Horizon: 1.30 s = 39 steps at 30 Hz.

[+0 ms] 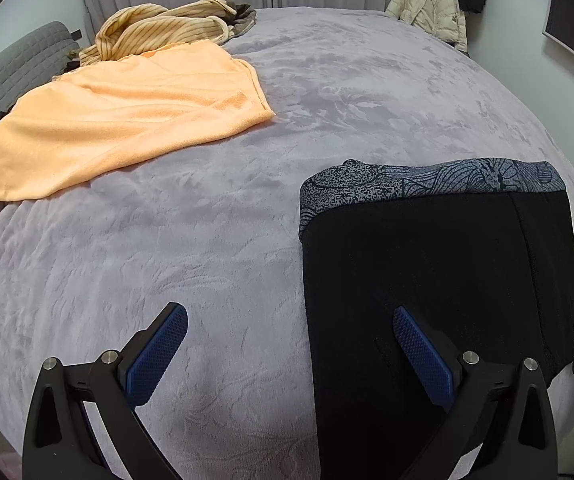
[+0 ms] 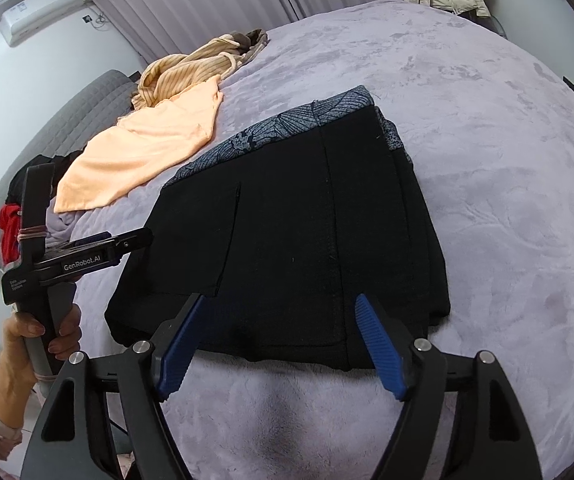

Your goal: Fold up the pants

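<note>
The black pants (image 2: 287, 220) lie folded into a compact rectangle on the lilac bed cover (image 2: 507, 200), their grey patterned waistband (image 2: 287, 124) at the far end. My right gripper (image 2: 280, 304) is open and hovers at the fold's near edge, its blue pads on either side of the cloth and not pressing it. In the left wrist view the pants (image 1: 439, 280) lie on the right. My left gripper (image 1: 289, 320) is open, one pad over the pants, the other over bare cover. From the right wrist view, a hand (image 2: 27, 332) holds the left gripper (image 2: 143, 239) beside the fold's left edge.
An orange towel (image 1: 127, 120) and a striped yellow garment (image 1: 159, 28) lie at the far left of the bed. A grey quilted headboard (image 1: 15, 64) borders that side, with red cloth (image 2: 9, 228) against it. A cream jacket (image 1: 431, 4) hangs by the far wall.
</note>
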{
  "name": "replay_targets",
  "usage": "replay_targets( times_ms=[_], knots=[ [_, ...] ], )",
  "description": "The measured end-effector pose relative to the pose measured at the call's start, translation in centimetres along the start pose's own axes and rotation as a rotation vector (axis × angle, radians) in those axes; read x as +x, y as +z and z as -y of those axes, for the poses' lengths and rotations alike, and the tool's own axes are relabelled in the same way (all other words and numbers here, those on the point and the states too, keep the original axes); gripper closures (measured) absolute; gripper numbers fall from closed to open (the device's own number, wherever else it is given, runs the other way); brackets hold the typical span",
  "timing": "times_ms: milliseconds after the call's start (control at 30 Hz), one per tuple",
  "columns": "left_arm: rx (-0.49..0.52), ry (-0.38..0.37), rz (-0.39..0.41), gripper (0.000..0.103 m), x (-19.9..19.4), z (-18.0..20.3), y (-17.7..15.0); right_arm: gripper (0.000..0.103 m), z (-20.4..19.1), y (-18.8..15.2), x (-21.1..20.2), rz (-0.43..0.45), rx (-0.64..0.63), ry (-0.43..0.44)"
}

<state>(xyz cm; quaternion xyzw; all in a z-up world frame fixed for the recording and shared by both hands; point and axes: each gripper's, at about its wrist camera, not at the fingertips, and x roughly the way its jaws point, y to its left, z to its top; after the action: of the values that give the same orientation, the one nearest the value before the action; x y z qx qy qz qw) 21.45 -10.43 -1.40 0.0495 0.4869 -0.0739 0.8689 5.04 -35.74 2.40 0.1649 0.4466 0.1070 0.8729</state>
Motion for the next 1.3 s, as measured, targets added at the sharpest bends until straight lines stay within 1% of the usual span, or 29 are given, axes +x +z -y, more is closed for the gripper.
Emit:
replay_targets(
  times_ms=[133,300,400,500,567,633,700,833,933,1033,1067,1167,1300],
  knots=[
    [-0.001,-0.039,-0.025,0.000,0.0,0.1,-0.6,0.023,0.0,-0.3,-0.6,0.007,0.000,0.006],
    [0.036,-0.068,-0.025,0.000,-0.4,0.7,-1.9,0.022,1.3,-0.7,-1.6,0.020,0.042,0.027],
    [0.037,-0.088,-0.033,0.000,-0.7,0.7,-2.3,0.021,2.4,-0.9,-2.1,0.024,0.069,0.016],
    [0.016,-0.108,-0.054,0.000,-0.8,0.5,-2.2,0.020,3.7,-1.2,-2.5,0.024,0.105,0.002],
    [-0.007,-0.150,-0.075,0.000,-0.7,0.3,-2.2,0.020,4.8,-1.4,-2.4,0.012,0.142,-0.014],
    [-0.030,-0.204,-0.101,0.000,-0.6,0.1,-2.2,0.020,5.9,-1.7,-2.4,0.003,0.180,-0.004],
    [-0.029,-0.242,-0.109,0.000,-0.5,0.2,-2.2,0.020,6.7,-2.0,-2.3,0.001,0.209,0.008],
    [0.007,-0.259,-0.115,0.000,-0.1,1.1,-2.6,0.020,7.7,-2.1,-2.3,0.013,0.229,0.041],
    [0.000,-0.286,-0.125,0.000,0.0,1.2,-2.4,0.020,7.8,-1.7,-2.2,0.017,0.221,0.052],
    [-0.016,-0.268,-0.124,0.000,0.4,0.8,-1.5,0.020,8.1,-0.8,-2.3,0.027,0.213,0.037],
    [-0.022,-0.276,-0.129,0.000,0.7,0.7,-1.2,0.020,8.2,-0.5,-2.3,0.032,0.214,0.037],
    [-0.036,-0.340,-0.164,0.000,1.9,0.7,-0.9,0.020,8.8,0.7,-1.9,0.030,0.220,0.073],
    [-0.050,-0.430,-0.185,0.000,3.4,1.0,-0.7,0.020,9.4,2.7,0.5,-0.023,0.233,0.180]
  ],
)
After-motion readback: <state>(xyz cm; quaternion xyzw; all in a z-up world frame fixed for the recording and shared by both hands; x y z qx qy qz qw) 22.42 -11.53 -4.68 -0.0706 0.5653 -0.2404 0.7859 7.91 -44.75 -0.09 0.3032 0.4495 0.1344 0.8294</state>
